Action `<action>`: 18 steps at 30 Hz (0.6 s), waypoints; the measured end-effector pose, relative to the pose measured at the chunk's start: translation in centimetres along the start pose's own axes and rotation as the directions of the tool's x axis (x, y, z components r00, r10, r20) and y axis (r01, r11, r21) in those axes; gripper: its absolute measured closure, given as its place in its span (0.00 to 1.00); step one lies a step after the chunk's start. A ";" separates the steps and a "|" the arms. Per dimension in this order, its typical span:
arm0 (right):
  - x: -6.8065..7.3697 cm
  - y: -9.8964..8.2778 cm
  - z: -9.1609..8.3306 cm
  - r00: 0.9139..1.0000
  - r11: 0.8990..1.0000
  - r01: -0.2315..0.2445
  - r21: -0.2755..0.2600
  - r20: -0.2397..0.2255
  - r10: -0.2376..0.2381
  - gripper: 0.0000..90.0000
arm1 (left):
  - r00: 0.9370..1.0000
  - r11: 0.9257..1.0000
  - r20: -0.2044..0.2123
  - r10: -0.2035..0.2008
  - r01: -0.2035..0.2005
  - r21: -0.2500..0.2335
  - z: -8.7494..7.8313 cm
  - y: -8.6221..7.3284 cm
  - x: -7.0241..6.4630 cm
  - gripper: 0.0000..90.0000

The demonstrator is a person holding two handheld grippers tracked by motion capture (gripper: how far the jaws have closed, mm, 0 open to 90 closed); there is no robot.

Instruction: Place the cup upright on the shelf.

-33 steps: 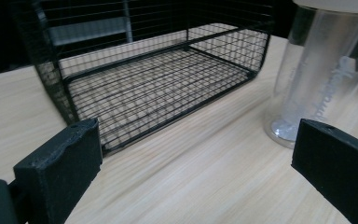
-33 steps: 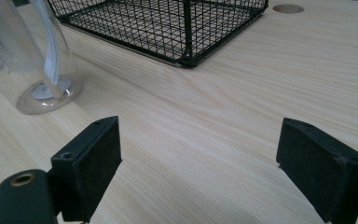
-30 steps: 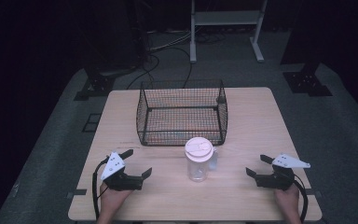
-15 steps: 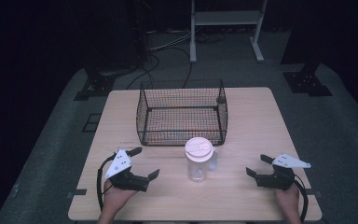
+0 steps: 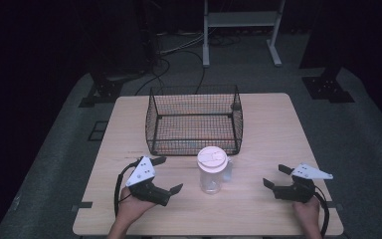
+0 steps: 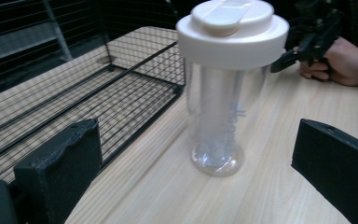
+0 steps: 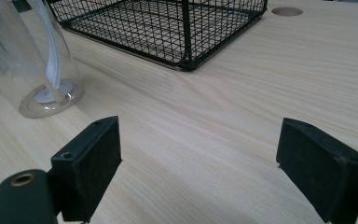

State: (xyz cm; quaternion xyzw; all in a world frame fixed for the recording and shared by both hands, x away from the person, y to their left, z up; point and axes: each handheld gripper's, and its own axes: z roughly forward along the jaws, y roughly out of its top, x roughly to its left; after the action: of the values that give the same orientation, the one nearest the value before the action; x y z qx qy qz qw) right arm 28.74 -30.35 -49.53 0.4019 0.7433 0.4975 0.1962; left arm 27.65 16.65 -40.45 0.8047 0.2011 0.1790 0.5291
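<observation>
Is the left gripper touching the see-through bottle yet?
Apart. In the left gripper view, bare table shows between the open left gripper and the clear bottle, which stands ahead of both jaws.

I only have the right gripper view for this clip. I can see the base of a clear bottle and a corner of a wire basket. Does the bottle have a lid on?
Observer: Yes, the bottle carries a white lid.
Operator: Is the basket holding anything?
Observer: No, in the high view the basket is empty.
Operator: Where is the left gripper?
Observer: The left gripper is open and aimed at the bottle, not touching it.
</observation>
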 end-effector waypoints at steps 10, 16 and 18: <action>0.0 0.0 0.0 1.000 1.000 -0.004 -0.006 -0.003 0.004 0.14 | 0.998 0.999 0.055 0.029 -0.030 0.020 1.5 1.4 -0.5 0.01; -0.1 0.0 -0.1 1.000 1.000 -0.007 -0.009 -0.006 0.007 0.14 | 0.997 0.999 0.075 0.031 -0.033 0.026 1.9 2.1 -0.5 0.01; -0.1 0.0 -0.1 1.000 1.000 -0.008 -0.009 -0.006 0.007 0.14 | 0.996 0.999 0.078 0.032 -0.034 0.026 2.0 2.2 -0.5 0.01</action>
State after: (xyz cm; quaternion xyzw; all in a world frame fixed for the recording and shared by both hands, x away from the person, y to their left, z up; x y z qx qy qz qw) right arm 28.71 -30.45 -49.50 0.4023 0.7400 0.5030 0.1940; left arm 28.52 14.06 -39.19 0.8214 0.1694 0.1537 0.5225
